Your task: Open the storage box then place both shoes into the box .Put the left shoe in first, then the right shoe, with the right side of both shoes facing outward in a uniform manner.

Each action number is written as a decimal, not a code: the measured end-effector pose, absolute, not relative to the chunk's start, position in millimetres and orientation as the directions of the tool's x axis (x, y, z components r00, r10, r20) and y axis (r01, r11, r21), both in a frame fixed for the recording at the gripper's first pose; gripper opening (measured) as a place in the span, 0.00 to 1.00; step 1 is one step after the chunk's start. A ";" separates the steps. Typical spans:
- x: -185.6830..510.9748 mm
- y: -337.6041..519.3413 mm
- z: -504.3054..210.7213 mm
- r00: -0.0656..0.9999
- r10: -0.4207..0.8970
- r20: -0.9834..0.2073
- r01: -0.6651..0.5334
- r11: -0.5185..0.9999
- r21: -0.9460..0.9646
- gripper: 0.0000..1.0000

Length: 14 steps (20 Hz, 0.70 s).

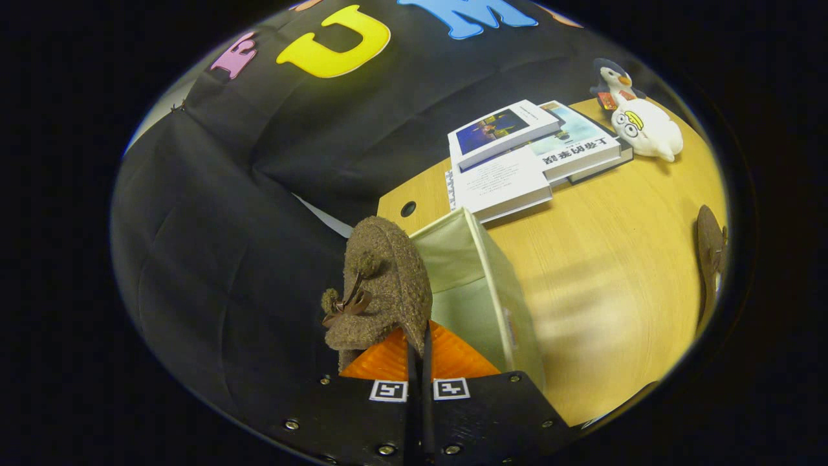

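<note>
A brown fuzzy shoe (381, 285) with a small bow hangs just ahead of my fingers, toe tilted up, above the near left corner of the box. My gripper (418, 346) is shut on the shoe's rim, the fingers almost touching. The pale green fabric storage box (501, 291) stands open on the wooden table (601, 272), just right of the held shoe; its inside looks bare as far as it shows. A second brown shoe (710, 259) lies on the table far to the right of the box.
Beyond the box lies a pile of books (517, 155). A white plush toy (647, 129) and a penguin plush (611, 81) sit at the table's far corner. The black cloth wall hangs left of and behind the table.
</note>
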State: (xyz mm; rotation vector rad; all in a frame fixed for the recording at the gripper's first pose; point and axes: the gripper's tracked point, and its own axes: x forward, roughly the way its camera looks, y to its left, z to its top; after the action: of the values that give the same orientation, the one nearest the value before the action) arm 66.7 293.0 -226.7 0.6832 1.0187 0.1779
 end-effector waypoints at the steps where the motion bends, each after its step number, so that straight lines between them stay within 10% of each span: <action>1: 65.9 300.9 -233.0 0.520 0.444 -0.730 0.170 0.784 0.597 0.01; 14: 52.2 345.7 -295.8 0.432 0.402 -0.808 0.210 0.826 0.523 0.06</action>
State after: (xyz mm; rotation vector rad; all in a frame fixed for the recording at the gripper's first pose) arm 52.2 345.7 -295.8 0.6205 1.1379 0.1295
